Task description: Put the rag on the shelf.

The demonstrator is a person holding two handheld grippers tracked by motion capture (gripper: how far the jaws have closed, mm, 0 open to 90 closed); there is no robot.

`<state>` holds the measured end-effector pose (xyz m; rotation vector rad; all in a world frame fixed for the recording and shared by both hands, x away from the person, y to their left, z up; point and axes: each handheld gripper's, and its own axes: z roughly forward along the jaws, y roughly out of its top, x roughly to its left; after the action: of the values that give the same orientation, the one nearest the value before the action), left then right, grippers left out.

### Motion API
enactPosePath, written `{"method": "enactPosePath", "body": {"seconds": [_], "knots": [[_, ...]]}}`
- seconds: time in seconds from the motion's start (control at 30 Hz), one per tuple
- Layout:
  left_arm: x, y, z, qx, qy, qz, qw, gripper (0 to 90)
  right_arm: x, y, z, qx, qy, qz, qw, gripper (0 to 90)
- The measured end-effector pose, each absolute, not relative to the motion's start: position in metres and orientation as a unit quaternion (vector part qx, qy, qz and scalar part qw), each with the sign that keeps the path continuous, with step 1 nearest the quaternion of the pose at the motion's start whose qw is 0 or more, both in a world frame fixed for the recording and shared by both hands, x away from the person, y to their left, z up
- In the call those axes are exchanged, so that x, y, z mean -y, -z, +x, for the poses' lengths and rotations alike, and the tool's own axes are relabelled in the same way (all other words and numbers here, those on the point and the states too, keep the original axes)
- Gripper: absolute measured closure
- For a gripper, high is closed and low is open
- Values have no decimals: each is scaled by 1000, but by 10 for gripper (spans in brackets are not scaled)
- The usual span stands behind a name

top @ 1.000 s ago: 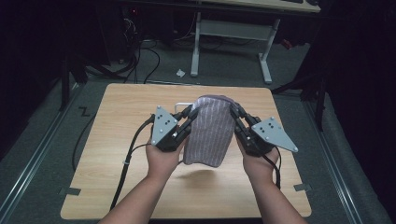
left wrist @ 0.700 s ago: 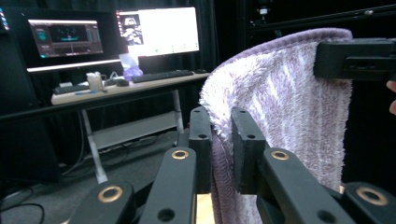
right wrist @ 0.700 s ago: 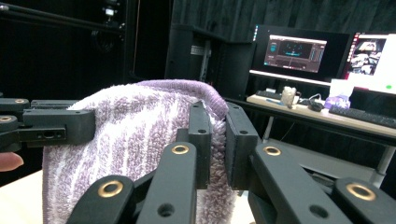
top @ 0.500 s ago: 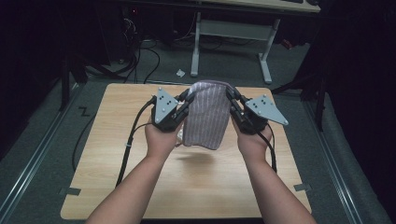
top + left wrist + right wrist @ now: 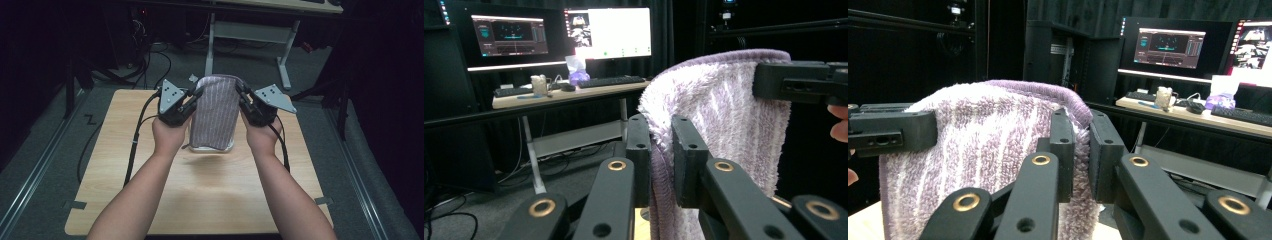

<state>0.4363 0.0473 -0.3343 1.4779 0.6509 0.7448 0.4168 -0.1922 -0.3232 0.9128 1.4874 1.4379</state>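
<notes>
Towel (image 5: 215, 112), purple-striped, hangs lifted above the wooden table (image 5: 125, 165), folded over at its top edge. Left tool (image 5: 194, 95) pinches one upper corner, right tool (image 5: 241, 94) pinches the other, each pressed on the cloth. Beyond the table stands a white-legged desk (image 5: 280, 55) with cables (image 5: 150, 65) on the floor; farther off, monitors (image 5: 609, 32) and a keyboard (image 5: 611, 80).
</notes>
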Motion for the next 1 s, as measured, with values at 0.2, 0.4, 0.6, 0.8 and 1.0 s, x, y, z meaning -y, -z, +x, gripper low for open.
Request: {"method": "enactPosePath", "body": {"seconds": [0.2,0.4,0.6,0.8,1.0], "knots": [[-45,332,445,-278,-338,646,626,804,192,318,428,-596,-570,369,430,834],[-42,328,455,-274,-347,650,618,804,193,314,440,-597,-565,372,432,834],[-42,331,474,-294,-342,652,610,803,190,315,458,-603,-555,373,435,834],[-48,338,487,-314,-340,658,594,802,182,319,480,-622,-539,371,430,833],[-51,344,498,-326,-340,662,583,798,175,321,497,-631,-526,376,428,833]]}}
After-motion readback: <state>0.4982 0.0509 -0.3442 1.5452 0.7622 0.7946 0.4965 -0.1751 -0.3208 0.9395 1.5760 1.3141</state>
